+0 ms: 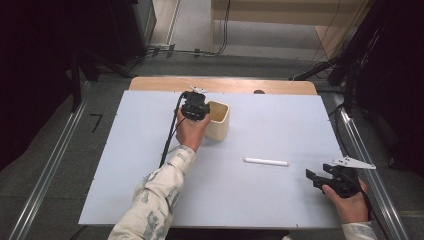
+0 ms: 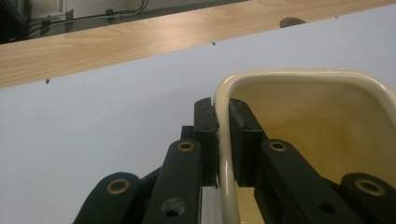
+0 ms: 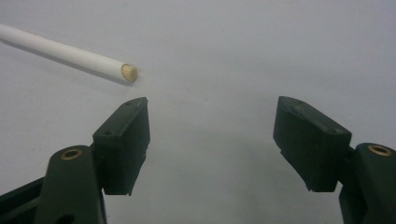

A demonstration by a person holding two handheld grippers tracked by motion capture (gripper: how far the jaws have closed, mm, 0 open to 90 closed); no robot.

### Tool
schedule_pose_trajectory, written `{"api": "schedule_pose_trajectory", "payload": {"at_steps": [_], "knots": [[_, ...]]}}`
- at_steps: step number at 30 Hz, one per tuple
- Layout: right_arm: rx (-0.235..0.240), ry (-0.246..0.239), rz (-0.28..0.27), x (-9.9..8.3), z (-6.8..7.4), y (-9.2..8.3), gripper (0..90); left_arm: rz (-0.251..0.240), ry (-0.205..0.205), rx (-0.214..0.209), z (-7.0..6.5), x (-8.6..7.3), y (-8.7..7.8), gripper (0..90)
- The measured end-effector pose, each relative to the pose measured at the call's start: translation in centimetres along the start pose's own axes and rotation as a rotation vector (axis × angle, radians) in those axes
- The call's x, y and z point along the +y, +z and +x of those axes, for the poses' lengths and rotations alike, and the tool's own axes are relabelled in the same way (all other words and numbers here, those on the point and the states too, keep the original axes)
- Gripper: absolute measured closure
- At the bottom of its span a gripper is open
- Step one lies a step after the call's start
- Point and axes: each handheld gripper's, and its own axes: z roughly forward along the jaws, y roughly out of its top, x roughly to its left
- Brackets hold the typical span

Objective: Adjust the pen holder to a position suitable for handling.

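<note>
At table's far side, left tool [image 2: 223, 140] clamped on cream cup [image 2: 299, 116] rim; right tool [image 3: 212, 144] spread wide, near white stick [image 3: 65, 51]

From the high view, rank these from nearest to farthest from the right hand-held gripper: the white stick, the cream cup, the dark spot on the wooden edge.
1. White stick: lying flat on the table, just left of the open right hand-held gripper.
2. Cream cup: farther left and back, its wall clamped by the left hand-held gripper.
3. Dark spot: on the wooden strip at the far edge.
</note>
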Motion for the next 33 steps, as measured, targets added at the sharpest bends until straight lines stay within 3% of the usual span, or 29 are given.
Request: {"api": "schedule_pose_trajectory", "payload": {"at_steps": [17, 33], "knots": [[0.002, 0.001, -0.002, 0.0, -0.1, 0.0, 26.0, 0.002, -0.019, 0.05, 1.2, 0.3, 0.2, 84.6], [-0.001, 0.007, 0.0, 0.0, -0.2, -0.1, 26.0, 0.01, -0.027, 0.051, 1.5, 0.4, 0.2, 84.6]]}}
